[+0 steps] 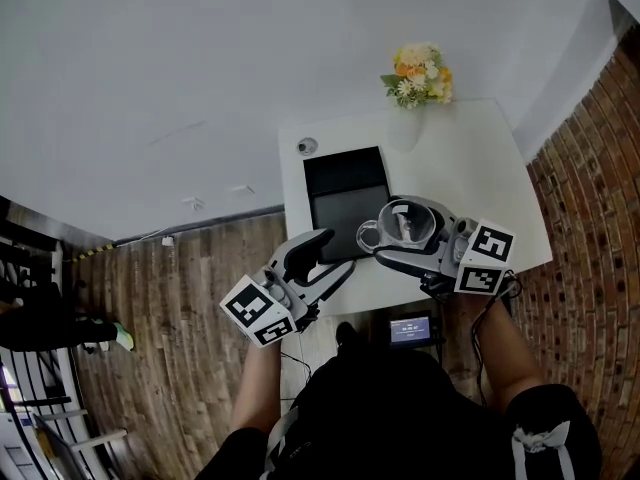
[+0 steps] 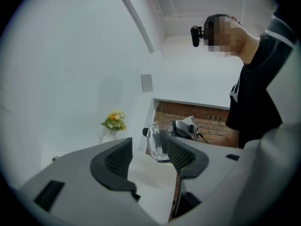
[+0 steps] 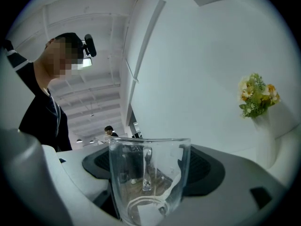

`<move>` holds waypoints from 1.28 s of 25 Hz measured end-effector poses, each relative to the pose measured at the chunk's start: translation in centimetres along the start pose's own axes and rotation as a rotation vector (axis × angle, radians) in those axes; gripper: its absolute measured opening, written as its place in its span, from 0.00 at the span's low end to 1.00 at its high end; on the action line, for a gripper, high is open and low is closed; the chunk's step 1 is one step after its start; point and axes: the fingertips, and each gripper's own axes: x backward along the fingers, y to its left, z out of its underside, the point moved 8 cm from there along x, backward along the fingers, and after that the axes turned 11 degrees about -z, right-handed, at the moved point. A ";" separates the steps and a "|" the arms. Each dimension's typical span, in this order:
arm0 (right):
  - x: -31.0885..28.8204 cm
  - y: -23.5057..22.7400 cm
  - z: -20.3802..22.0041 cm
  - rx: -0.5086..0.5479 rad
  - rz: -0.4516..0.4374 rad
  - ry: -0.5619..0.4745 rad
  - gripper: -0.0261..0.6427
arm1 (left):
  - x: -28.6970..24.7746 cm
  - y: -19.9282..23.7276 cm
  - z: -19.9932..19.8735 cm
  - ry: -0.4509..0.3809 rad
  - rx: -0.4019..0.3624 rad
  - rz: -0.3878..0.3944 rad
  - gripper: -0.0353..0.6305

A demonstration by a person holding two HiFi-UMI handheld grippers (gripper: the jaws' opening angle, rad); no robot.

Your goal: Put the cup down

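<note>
Jaws on my left gripper (image 1: pixel 335 253) stand wide with nothing between the pads. It sits at 6 o'clock of the black tray (image 1: pixel 345 203), by the near edge of the white counter (image 1: pixel 470 168). A small round fitting (image 1: pixel 307 146) lies at the tray's 11 o'clock. At the tray's 4 o'clock, my right gripper (image 1: pixel 385 236) clamps the glass cup (image 1: pixel 408 224) across its body, with the cup upright and its handle toward 9 o'clock. I cannot tell whether its base touches the counter. At 12 o'clock of the cup, flowers (image 1: pixel 420 76) in a white vase (image 1: pixel 405 128) stand at the far edge.
</note>
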 end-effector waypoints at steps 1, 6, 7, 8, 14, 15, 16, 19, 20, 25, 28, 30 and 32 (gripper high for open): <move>-0.2 -0.7 0.1 0.003 0.001 0.015 0.65 | -0.2 0.4 0.0 0.005 -0.001 -0.005 0.41; -1.1 -4.7 1.0 0.023 0.029 0.086 0.65 | -1.3 2.4 0.2 0.032 -0.011 -0.033 0.41; -1.3 -5.7 1.2 0.027 0.042 0.094 0.65 | -1.6 2.9 0.3 0.036 -0.013 -0.042 0.41; -1.5 -6.7 1.5 0.032 0.057 0.102 0.65 | -1.9 3.4 0.4 0.041 -0.014 -0.053 0.41; -3.3 -13.5 4.2 0.101 0.229 0.143 0.65 | -4.2 5.8 1.0 0.070 -0.018 -0.084 0.41; -3.6 -14.6 4.8 0.104 0.264 0.142 0.65 | -4.6 5.9 1.1 0.071 -0.021 -0.084 0.41; -3.9 -15.6 5.4 0.105 0.299 0.138 0.65 | -5.0 6.1 1.1 0.071 -0.024 -0.083 0.41; -4.6 -18.5 7.1 0.116 0.416 0.128 0.65 | -6.0 6.6 1.2 0.068 -0.027 -0.079 0.41; -4.8 -19.3 7.6 0.122 0.457 0.124 0.65 | -6.3 6.9 1.2 0.066 -0.026 -0.080 0.41; -5.5 -23.2 10.0 0.157 0.639 0.117 0.65 | -7.9 8.5 1.6 0.060 -0.032 -0.104 0.41; -6.0 -24.9 10.7 0.184 0.710 0.123 0.65 | -8.7 9.3 1.5 0.045 -0.024 -0.113 0.41; -6.4 -25.8 11.2 0.200 0.754 0.130 0.65 | -9.0 9.7 1.4 0.029 -0.010 -0.115 0.41; -6.7 -26.8 11.8 0.205 0.791 0.131 0.65 | -9.2 10.0 1.4 0.020 0.000 -0.114 0.41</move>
